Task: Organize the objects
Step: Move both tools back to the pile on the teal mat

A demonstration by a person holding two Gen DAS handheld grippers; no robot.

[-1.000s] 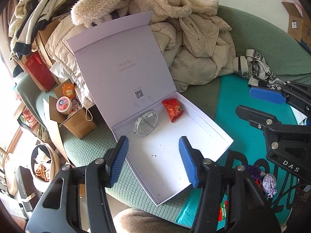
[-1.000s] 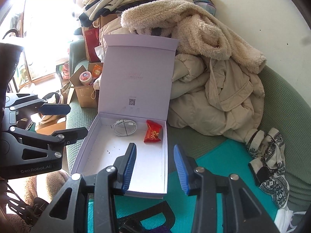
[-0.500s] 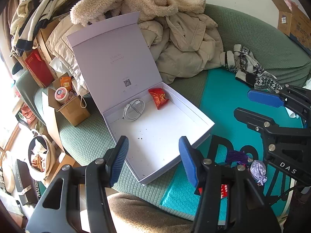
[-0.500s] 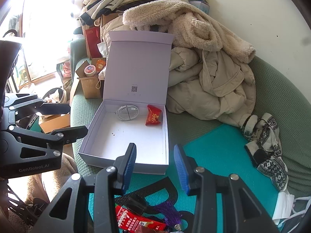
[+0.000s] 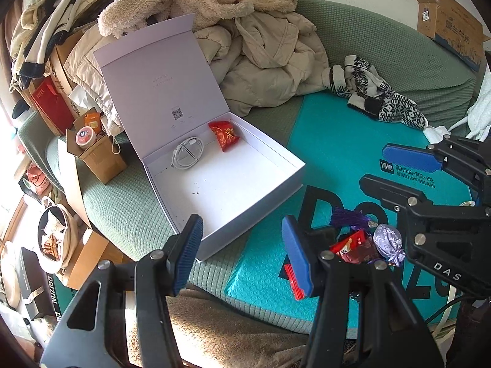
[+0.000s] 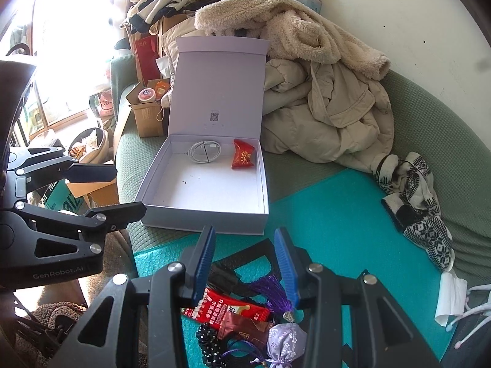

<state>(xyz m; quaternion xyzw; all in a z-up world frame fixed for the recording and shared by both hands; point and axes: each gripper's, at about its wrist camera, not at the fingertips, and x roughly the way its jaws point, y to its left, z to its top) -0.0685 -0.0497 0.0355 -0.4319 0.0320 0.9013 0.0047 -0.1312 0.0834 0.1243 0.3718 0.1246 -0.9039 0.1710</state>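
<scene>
Nearest to me, my right gripper (image 6: 244,260) hangs over the teal mat (image 6: 337,230) with its blue pads parted and nothing between them; just under it lies a small heap of loose things: a long red snack packet (image 6: 227,308), a dark red wrapped sweet (image 6: 248,328), a lavender sachet (image 6: 284,345) with a purple tassel (image 6: 273,291), and a black beaded tie (image 6: 210,345). My left gripper (image 5: 242,251) is likewise spread and empty, one finger over the near corner of the white box (image 5: 260,190), the other over the mat's black lettering beside the same heap. In the left wrist view my right gripper shows at the right edge, well clear of the box. The box sits on the green sofa cushion (image 6: 294,178), touching the mat's far edge, its lid (image 6: 218,92) standing upright and leaning against the clothes behind it. Inside, against the back wall, lie a coiled white cable (image 6: 205,151) and a red candy pouch (image 6: 244,156), side by side but apart; the rest of the floor holds only a few dark specks. Beyond the box a beige coat (image 6: 331,116) and a fleecy cream garment (image 6: 285,27) are piled up, with a black-and-white knitted piece (image 6: 411,196) on the mat's right. To the left of the box, a small cardboard carton (image 6: 147,113) holds a round tub.
</scene>
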